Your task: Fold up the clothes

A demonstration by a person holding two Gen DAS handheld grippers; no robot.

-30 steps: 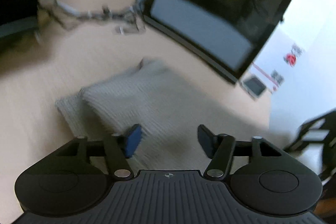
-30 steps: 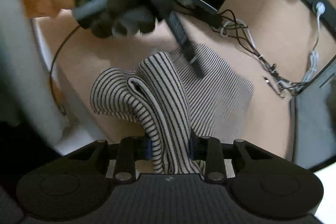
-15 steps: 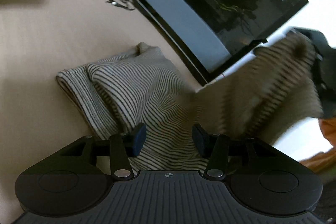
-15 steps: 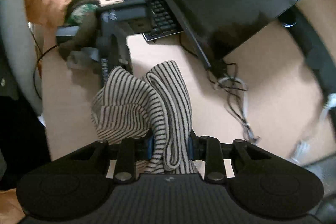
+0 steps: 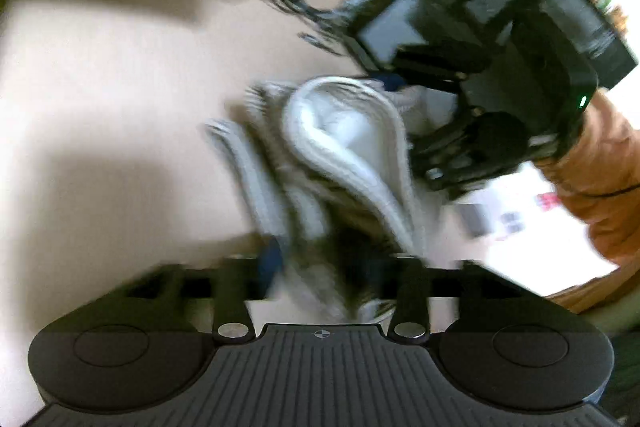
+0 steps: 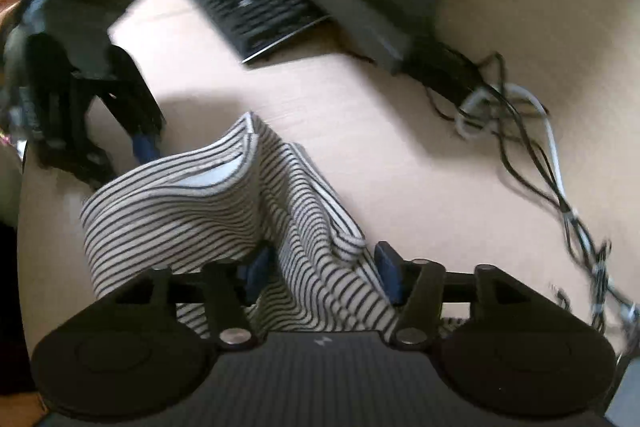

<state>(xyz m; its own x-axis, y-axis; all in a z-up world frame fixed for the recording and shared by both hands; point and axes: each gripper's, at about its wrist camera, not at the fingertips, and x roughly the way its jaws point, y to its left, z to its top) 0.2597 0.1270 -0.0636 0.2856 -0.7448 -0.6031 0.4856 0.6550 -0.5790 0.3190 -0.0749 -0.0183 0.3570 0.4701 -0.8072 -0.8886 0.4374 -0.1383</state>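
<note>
Right wrist view: one striped garment [image 6: 224,211], one keyboard [image 6: 252,3], two grippers.

Very smeared in the left wrist view, with the striped cloth [image 5: 344,155] streaky and soft. Sharper in the right wrist view, but fuzzy at the top and at the cables [image 6: 540,163]. Bright on the pale desk [image 5: 100,75], with dark soft shadows. Washed-out white glare at the right. Bent and dark at the round edges.

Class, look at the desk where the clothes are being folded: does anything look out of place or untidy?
Yes. A tangle of loose cables sprawls across the desk beside the striped garment, which lies bunched, not flat.
</note>
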